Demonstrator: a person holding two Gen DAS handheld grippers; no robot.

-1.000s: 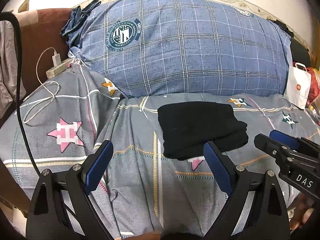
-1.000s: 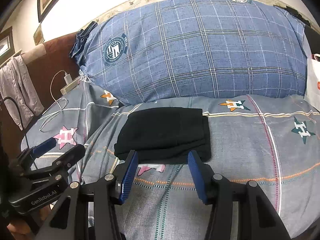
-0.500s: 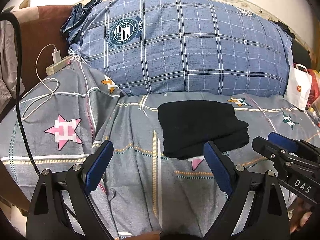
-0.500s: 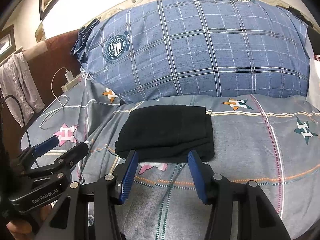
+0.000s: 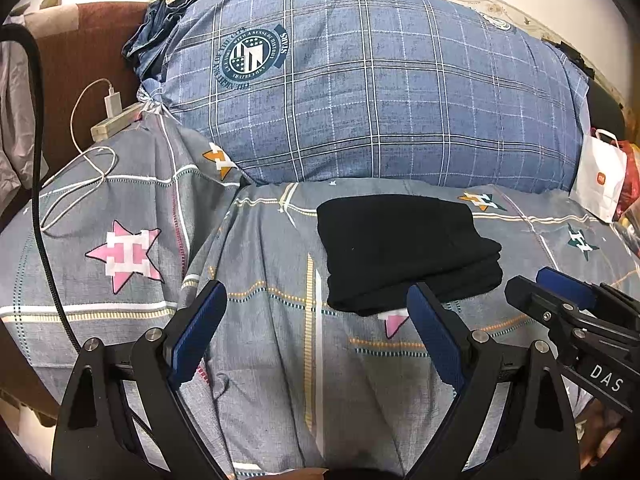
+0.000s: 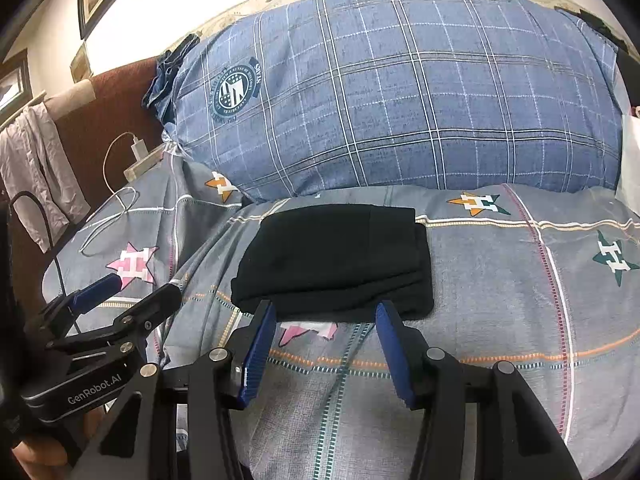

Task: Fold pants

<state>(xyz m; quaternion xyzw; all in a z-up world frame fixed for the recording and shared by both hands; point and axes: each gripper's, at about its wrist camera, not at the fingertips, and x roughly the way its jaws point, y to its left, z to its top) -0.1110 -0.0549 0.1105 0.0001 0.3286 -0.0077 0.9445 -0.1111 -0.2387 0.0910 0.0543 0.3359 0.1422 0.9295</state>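
The black pants [image 5: 404,250] lie folded into a compact rectangle on the grey star-patterned bedspread [image 5: 260,264], just in front of the big blue plaid pillow. They also show in the right wrist view [image 6: 336,264]. My left gripper [image 5: 316,312] is open and empty, held back from the pants and to their left. My right gripper [image 6: 324,320] is open and empty, hovering just short of the pants' near edge. Each gripper shows in the other's view: the right one [image 5: 560,292], the left one [image 6: 132,292].
A large blue plaid pillow [image 5: 372,88] fills the back. A white charger, cable and power strip [image 5: 112,120] lie at the left by the brown headboard. A white paper bag [image 5: 600,176] stands at the right. A black cable [image 5: 40,200] hangs at the left.
Both grippers have drifted slightly; the views shifted a little. The pants have not moved and both grippers stay open.
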